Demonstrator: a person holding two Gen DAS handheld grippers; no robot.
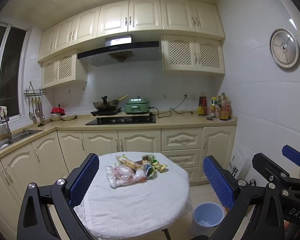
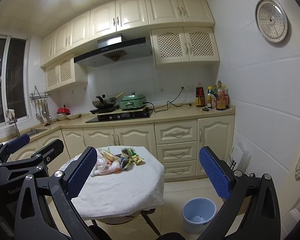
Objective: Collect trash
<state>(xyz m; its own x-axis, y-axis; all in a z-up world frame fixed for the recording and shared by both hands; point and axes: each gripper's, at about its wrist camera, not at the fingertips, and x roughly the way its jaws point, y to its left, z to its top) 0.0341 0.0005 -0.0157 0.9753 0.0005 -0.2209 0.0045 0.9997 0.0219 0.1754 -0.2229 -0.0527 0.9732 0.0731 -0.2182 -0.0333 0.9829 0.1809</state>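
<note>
A pile of trash (image 1: 133, 170) lies on a small round table covered with a white towel (image 1: 138, 206): clear plastic bags and several snack wrappers. The pile also shows in the right wrist view (image 2: 118, 161). A light blue waste bin (image 1: 208, 218) stands on the floor right of the table, also in the right wrist view (image 2: 198, 212). My left gripper (image 1: 151, 178) is open and empty, held back from the table's near edge. My right gripper (image 2: 148, 174) is open and empty, to the right of the left one, which shows at its left (image 2: 36, 146).
Cream kitchen cabinets and a beige counter (image 1: 180, 120) run behind the table, with a stove, wok and green cooker (image 1: 137, 106). A sink (image 1: 14, 138) is at the left. Bottles (image 1: 220, 108) stand at the counter's right end. A white tiled wall is on the right.
</note>
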